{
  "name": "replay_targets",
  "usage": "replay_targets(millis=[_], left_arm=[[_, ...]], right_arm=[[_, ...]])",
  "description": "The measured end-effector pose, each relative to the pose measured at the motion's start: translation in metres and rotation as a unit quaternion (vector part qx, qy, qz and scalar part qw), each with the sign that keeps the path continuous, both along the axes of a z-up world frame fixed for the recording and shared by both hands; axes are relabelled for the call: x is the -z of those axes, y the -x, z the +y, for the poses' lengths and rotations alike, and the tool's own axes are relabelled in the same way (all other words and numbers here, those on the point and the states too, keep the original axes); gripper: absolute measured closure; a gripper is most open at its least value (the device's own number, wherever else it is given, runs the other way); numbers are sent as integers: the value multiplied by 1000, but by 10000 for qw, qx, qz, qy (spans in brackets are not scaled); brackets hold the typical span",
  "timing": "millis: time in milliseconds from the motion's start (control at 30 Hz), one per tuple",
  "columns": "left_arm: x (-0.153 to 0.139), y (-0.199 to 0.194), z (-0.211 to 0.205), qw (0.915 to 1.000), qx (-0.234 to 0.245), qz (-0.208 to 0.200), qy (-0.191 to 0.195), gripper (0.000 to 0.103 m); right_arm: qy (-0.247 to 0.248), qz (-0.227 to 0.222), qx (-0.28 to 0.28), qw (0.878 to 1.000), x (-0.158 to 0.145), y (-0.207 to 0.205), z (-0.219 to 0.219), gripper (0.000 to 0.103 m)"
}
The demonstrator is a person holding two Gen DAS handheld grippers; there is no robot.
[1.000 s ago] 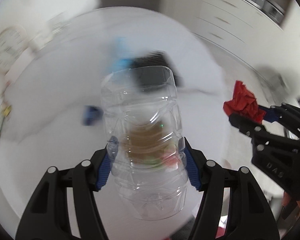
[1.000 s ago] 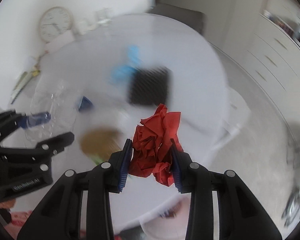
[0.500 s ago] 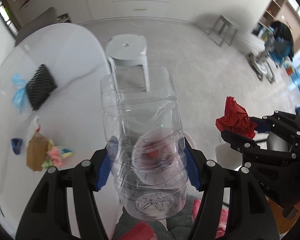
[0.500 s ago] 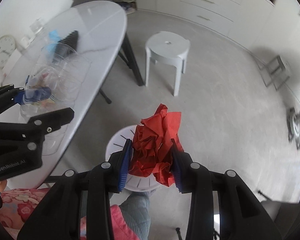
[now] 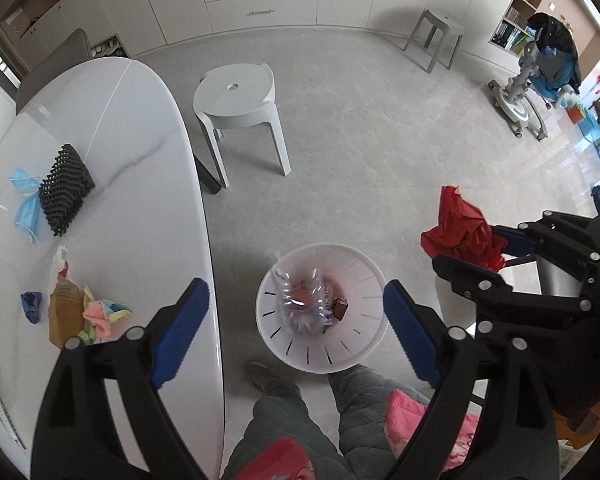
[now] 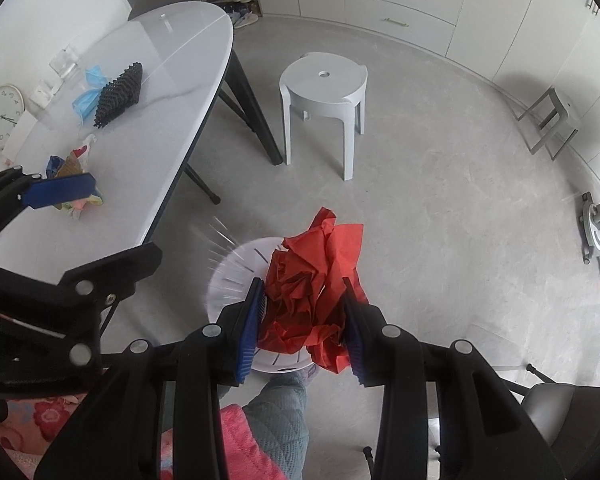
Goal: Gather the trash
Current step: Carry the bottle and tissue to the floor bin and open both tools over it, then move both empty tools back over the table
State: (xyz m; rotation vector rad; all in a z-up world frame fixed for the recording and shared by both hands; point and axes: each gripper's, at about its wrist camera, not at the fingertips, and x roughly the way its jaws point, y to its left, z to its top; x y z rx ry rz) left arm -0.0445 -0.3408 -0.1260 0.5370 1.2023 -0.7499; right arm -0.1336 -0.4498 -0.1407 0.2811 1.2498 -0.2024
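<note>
My left gripper is open and empty, held above a white slotted trash bin on the floor. A clear plastic bottle, blurred, lies inside the bin with other scraps. My right gripper is shut on a crumpled red paper, held over the bin's rim. The red paper also shows in the left wrist view, to the right of the bin. The left gripper shows at the left of the right wrist view.
A white oval table stands left of the bin with a blue face mask, a black mesh piece, a brown carton and coloured paper scraps. A white stool stands beyond. My legs are below.
My left gripper has opened and let go of the clear bottle, which has dropped into the bin. The right gripper still holds the red paper and has come over the bin.
</note>
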Motion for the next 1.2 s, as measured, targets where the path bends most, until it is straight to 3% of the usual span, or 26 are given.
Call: replay_targets(millis=[500, 567, 633, 700, 1200], left_arm=[[-29, -9, 32, 9985, -321, -428, 143, 13], [-31, -13, 39, 9982, -407, -419, 161, 13], [-32, -16, 45, 9978, -486, -420, 178, 13], [-34, -19, 51, 9974, -555, -421, 192, 13], [-41, -32, 94, 9936, -999, -464, 266, 13]], right_arm=[[-174, 132, -182, 9996, 11, -5, 19, 63], [-310, 118, -312, 9990, 13, -8, 28, 50], [-259, 108, -361, 9990, 12, -11, 36, 12], [-36, 99, -382, 9992, 9, -13, 43, 2], [282, 102, -602, 9977, -3, -32, 69, 2]])
